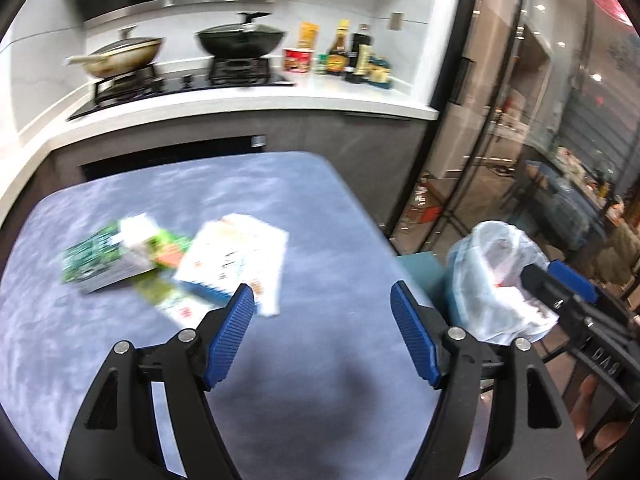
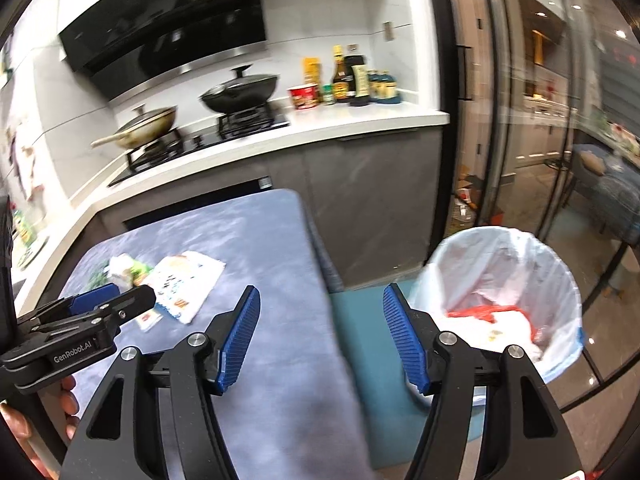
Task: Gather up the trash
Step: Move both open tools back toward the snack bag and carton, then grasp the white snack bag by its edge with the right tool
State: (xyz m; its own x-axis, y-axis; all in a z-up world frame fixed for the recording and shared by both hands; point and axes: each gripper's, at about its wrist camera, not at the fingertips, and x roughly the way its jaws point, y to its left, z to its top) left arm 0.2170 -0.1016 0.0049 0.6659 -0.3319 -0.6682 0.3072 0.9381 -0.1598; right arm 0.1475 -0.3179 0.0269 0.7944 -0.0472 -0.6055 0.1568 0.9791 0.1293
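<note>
Trash lies on the blue table (image 1: 320, 208): a green box (image 1: 100, 258) and a white printed wrapper (image 1: 236, 256), with smaller scraps beside them, all blurred. My left gripper (image 1: 322, 296) hovers over the table just right of the wrapper, open with nothing between its blue pads. To the table's right stands a bin lined with a white bag (image 2: 500, 276), with white and red waste inside. My right gripper (image 2: 320, 294) is open and empty, over the table's right edge beside the bin. The right wrist view also shows the wrapper (image 2: 188, 280) and the left gripper (image 2: 128, 296).
Behind the table runs a white counter (image 2: 360, 124) with a hob, two lidded pans (image 2: 240, 90) and several bottles (image 2: 348, 80). The bin rests on a teal surface (image 2: 360, 312). A glass sliding door (image 2: 500, 120) closes off the right side. A person's hand (image 2: 68, 400) shows at the lower left.
</note>
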